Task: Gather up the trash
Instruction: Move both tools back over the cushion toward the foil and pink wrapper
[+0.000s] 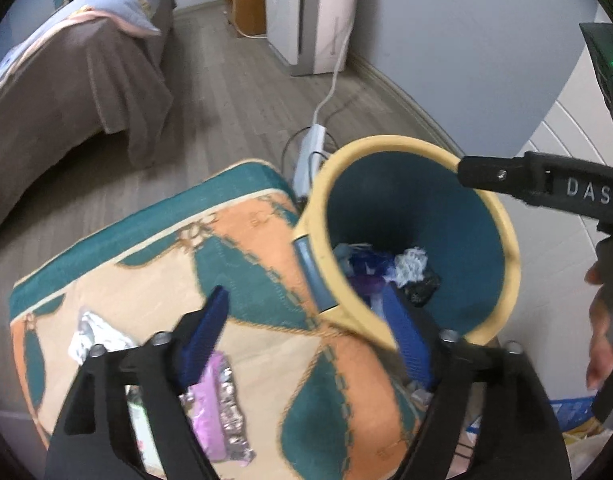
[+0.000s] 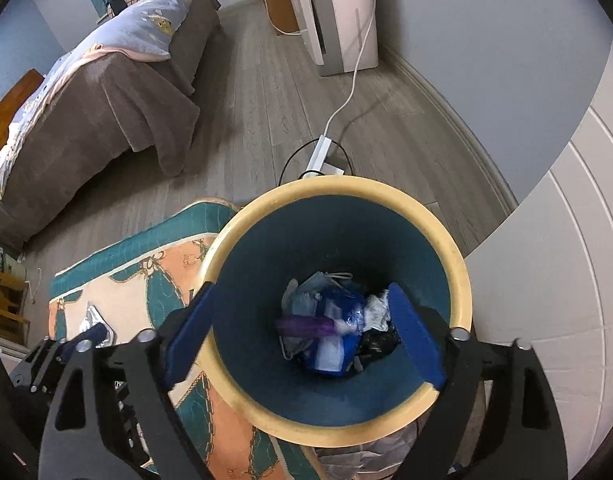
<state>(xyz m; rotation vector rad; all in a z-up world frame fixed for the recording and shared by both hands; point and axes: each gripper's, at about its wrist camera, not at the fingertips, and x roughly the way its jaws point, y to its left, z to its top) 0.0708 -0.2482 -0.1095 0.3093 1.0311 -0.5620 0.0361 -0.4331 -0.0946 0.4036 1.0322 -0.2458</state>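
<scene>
A trash bin [image 2: 460, 272] with a yellow rim and teal inside stands beside a patterned rug [image 1: 154, 280]. In it lies trash [image 2: 330, 332]: a blue wrapper, a purple piece, white crumpled paper and something black. My right gripper [image 2: 302, 336] hangs open above the bin's mouth, nothing between its pads; one of its fingers [image 1: 506, 174] shows in the left wrist view. My left gripper [image 1: 306, 336] is open and empty, straddling the bin's near rim and the rug. On the rug lie a pink foil wrapper [image 1: 218, 408] and a crumpled silver-white wrapper [image 1: 94, 336].
A bed [image 1: 66, 80] with a brown cover stands at the back left. A power strip [image 1: 310, 148] with cables lies on the wood floor behind the bin. A white appliance [image 1: 314, 12] stands by the wall, a white door [image 2: 566, 240] at right. A person's hand [image 1: 602, 320] shows at right.
</scene>
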